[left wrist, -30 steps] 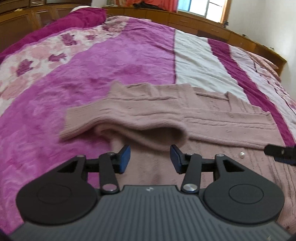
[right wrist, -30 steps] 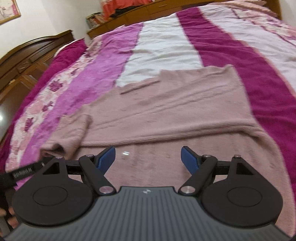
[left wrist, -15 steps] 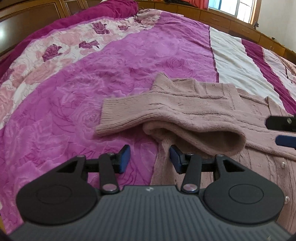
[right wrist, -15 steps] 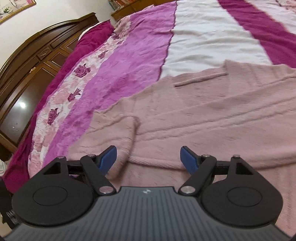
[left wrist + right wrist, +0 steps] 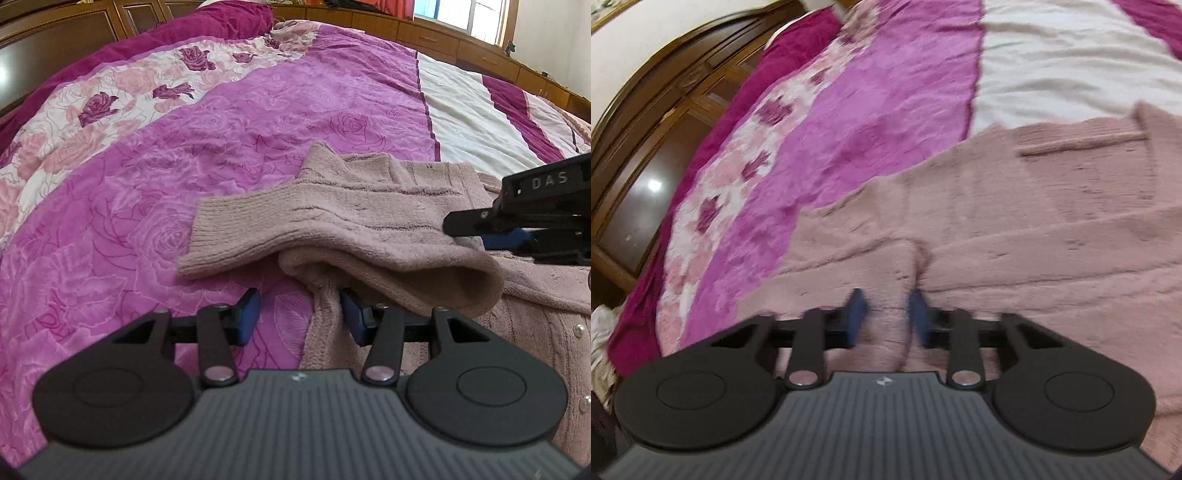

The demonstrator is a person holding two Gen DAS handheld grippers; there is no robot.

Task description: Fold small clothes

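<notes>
Bed (image 5: 184,155) w/ purple rose-print blanket fills both views. Pink knit sweater (image 5: 369,206) lies on it, centre-right of left view, lower right of right view. One sleeve (image 5: 280,225) already folded across the body; rest prob. still to fold, so early-mid task. Right gripper (image 5: 884,317), lower centre, is closing, pinching a ridge of sweater knit. Left gripper (image 5: 299,314), lower centre, half spread and empty, sweater edge between fingers, untouched.

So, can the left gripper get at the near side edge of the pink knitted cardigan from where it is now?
Probably yes. The left gripper stands open with the pink knitted cardigan edge already between its blue pads, and nothing blocks it.
</notes>
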